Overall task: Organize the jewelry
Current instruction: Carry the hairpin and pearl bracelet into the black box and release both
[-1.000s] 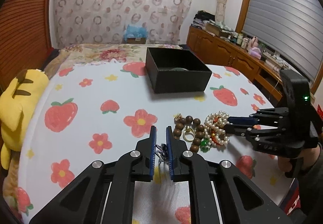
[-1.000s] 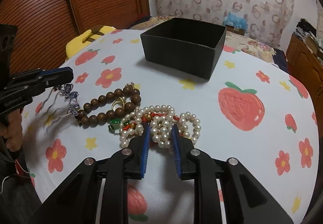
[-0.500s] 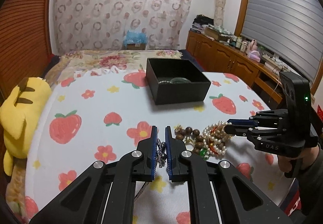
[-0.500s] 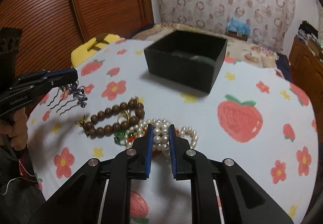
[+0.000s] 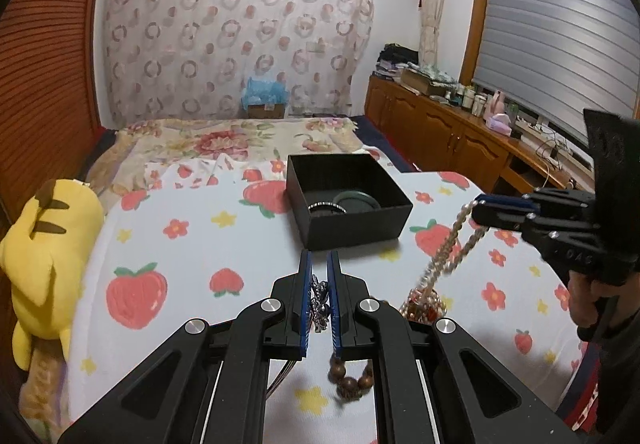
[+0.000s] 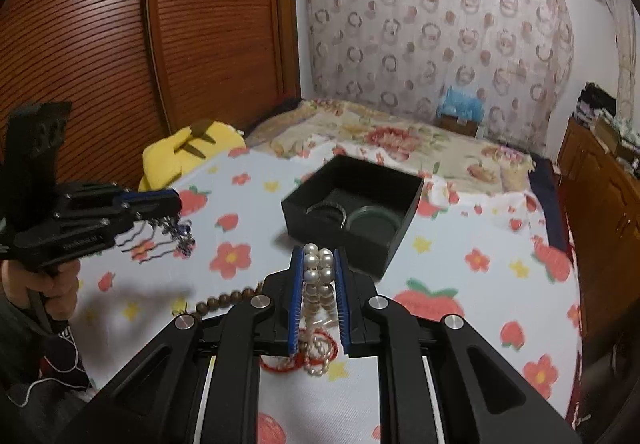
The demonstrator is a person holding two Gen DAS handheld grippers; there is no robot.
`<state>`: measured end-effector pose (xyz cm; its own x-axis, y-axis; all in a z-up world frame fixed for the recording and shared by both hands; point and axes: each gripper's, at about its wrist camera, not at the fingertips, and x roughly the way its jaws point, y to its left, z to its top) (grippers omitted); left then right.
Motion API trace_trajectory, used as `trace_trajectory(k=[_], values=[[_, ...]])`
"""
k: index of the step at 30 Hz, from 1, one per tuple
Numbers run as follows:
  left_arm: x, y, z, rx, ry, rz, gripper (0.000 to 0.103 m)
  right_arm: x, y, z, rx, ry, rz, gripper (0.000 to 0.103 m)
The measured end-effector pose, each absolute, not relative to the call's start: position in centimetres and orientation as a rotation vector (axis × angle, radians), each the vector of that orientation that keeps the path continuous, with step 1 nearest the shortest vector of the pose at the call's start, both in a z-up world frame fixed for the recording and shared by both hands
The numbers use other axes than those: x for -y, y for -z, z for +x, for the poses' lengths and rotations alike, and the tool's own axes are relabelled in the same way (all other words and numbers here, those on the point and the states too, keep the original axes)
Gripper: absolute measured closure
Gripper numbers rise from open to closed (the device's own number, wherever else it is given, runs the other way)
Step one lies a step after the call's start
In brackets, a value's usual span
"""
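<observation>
We have both grippers loaded above the bed. Our left gripper is clamped nearly shut on a small silver hair comb; our right gripper pinches the pearl strands between its narrow jaws, the rest dangling with a red loop. The wooden bead bracelet seems to be trailing along with the pearls, so we should lift slowly and shake it free before carrying. Next, we judge, each piece goes over the black box and is let go low inside. We count one box, already holding two bangles, one pearl bunch, one wooden bracelet, one comb, and one yellow plush toy.
</observation>
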<state>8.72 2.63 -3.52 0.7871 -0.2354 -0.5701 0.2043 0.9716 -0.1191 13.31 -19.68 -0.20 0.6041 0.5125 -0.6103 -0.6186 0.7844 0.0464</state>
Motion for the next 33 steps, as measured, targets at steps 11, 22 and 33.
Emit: trace_trajectory(k=[11, 22, 33], values=[[-2.0, 2.1, 10.5, -0.601, 0.243, -0.034, 0.096, 19.0, -3.3, 14.8, -0.585, -0.646, -0.196, 0.086], [-1.7, 1.1, 13.3, -0.598, 0.242, -0.029, 0.096, 17.5, -3.8, 19.4, -0.592, -0.607, -0.210, 0.086], [0.2, 0.4, 17.8, -0.609, 0.260, 0.000, 0.096, 18.5, -3.7, 21.8, -0.597, -0.574, -0.190, 0.086]])
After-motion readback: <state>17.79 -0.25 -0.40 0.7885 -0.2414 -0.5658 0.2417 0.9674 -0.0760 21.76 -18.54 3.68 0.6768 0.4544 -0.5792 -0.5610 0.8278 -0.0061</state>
